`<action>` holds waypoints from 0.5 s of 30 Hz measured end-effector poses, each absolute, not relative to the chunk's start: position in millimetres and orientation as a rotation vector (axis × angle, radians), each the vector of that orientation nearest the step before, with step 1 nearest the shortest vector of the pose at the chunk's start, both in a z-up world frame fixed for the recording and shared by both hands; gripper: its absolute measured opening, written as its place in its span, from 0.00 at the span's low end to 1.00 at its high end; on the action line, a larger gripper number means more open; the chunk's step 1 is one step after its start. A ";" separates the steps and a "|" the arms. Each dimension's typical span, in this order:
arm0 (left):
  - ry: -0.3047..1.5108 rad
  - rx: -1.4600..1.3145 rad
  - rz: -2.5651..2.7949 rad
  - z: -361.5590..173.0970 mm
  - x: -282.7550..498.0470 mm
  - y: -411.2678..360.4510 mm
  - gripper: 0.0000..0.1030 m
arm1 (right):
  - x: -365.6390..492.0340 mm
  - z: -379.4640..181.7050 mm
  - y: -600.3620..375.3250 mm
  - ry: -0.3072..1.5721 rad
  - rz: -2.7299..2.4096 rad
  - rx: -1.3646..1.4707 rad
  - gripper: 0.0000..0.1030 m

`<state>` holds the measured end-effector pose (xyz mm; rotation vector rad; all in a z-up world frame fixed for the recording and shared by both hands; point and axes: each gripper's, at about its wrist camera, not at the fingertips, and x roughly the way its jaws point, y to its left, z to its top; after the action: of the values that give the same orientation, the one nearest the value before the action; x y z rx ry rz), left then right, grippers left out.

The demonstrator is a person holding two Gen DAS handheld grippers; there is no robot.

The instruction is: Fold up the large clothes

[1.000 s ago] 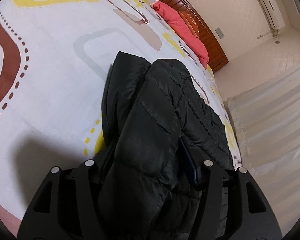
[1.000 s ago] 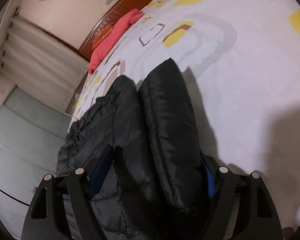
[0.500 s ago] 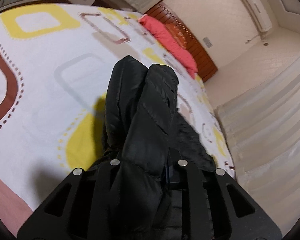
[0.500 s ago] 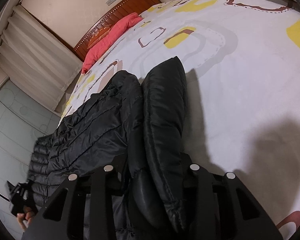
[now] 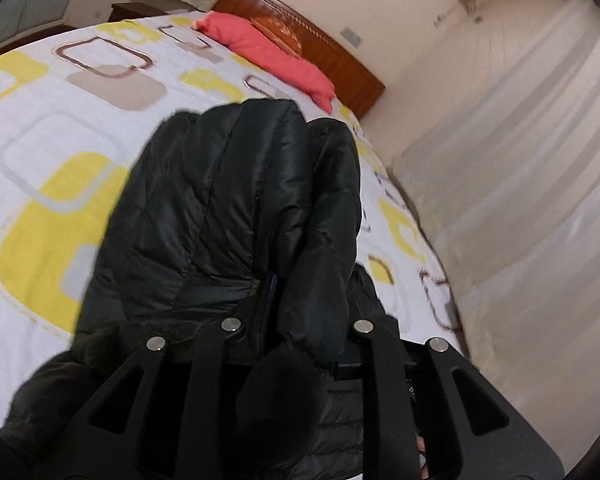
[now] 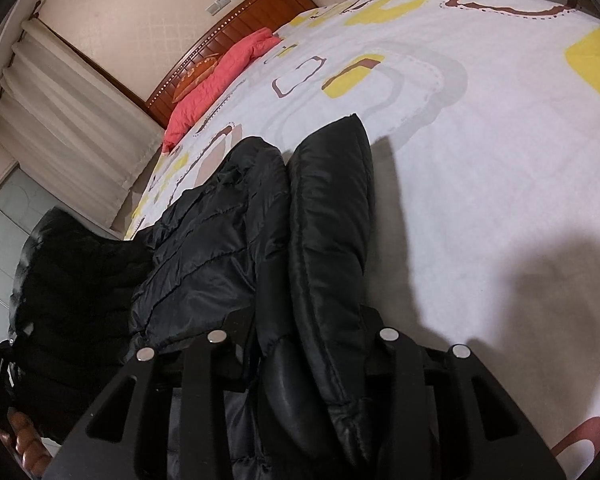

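A black puffer jacket [image 5: 236,208] lies on a bed with a white sheet patterned in yellow and brown [image 5: 60,128]. My left gripper [image 5: 296,320] is shut on a bunched part of the jacket and holds it lifted above the bed, so the padded fabric fills the middle of the left wrist view. My right gripper [image 6: 300,344] is shut on another padded part of the same jacket [image 6: 328,216], which stretches forward over the sheet [image 6: 480,152]. The fingertips of both grippers are hidden in the fabric.
A pink quilt [image 5: 276,56] lies at the wooden headboard [image 5: 332,52]. White curtains [image 5: 520,200] hang along the bed's side. The other hand-held gripper and a hand [image 6: 16,436] show at the lower left of the right wrist view.
Both grippers closed on the jacket. The left gripper rose and tipped up, lifting the jacket toward the camera. The right gripper lifted slightly.
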<state>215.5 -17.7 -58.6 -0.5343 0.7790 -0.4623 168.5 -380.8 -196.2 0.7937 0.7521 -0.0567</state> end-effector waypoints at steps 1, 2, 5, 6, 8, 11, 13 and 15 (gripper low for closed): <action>0.793 -0.520 -0.461 -62.7 215.0 -29.8 0.18 | 166.7 -196.4 -380.7 0.751 -0.055 0.797 0.34; 0.803 -0.510 -0.460 -66.0 213.6 -39.5 0.18 | 166.5 -196.9 -381.4 0.751 -0.053 0.801 0.34; 0.821 -0.482 -0.459 -75.0 208.3 -63.3 0.18 | 166.4 -197.7 -382.9 0.750 -0.047 0.807 0.34; 0.824 -0.475 -0.463 -76.4 206.3 -69.0 0.18 | 166.0 -198.0 -383.1 0.750 -0.045 0.808 0.34; 0.827 -0.448 -0.473 -79.4 202.6 -84.4 0.18 | 166.0 -198.6 -383.5 0.749 -0.043 0.813 0.34; 0.839 -0.423 -0.500 -82.7 199.5 -103.4 0.17 | 165.1 -199.6 -384.2 0.746 -0.040 0.820 0.34; 0.852 -0.422 -0.522 -84.8 199.6 -116.8 0.17 | 165.0 -200.4 -384.8 0.745 -0.038 0.821 0.34; 0.865 -0.421 -0.548 -86.8 200.1 -131.9 0.17 | 164.3 -201.3 -385.6 0.744 -0.035 0.824 0.34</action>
<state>200.1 -131.9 -86.8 -0.4210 0.8654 -0.5485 164.3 -385.6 -201.3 0.8244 0.7439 -0.0346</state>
